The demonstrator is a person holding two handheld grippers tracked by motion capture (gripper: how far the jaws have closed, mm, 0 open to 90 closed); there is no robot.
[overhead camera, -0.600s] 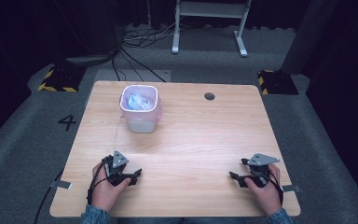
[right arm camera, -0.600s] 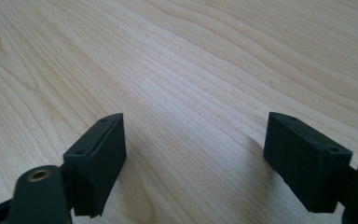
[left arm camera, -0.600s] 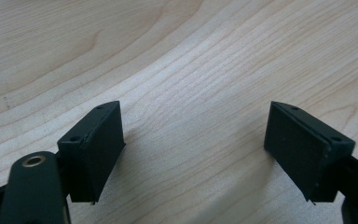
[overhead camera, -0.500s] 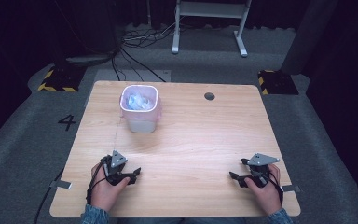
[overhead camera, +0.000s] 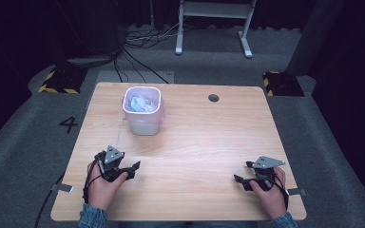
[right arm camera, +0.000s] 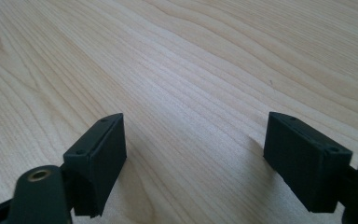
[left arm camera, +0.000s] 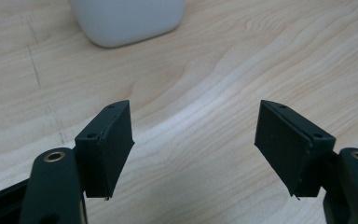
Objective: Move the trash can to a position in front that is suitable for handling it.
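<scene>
Bin standing on the far left part of the table, pink liner folded over the rim, crumpled blue-and-white waste inside. Nothing else loose on the wood apart from a small dark hole toward the far edge. Seen from the left gripper view, white base of the bin ahead and a little to one side, well apart from the jaws.

Left gripper resting low at the near left, held in the left hand, jaws spread wide with only bare wood between them. Right gripper at the near right in the right hand, jaws likewise wide apart, clasping nothing, pointing inward across the table. Both well apart from the bin and from each other.

Compared with half a second earlier: no visible shift. Same hand places, same bin place, same jaw spread as far as can be judged. Reads as a pause at rest, either before a first reach or after the last piece has gone in. With waste already in the bin and no scraps left on the table, likely the tidy-up end rather than the start.
</scene>
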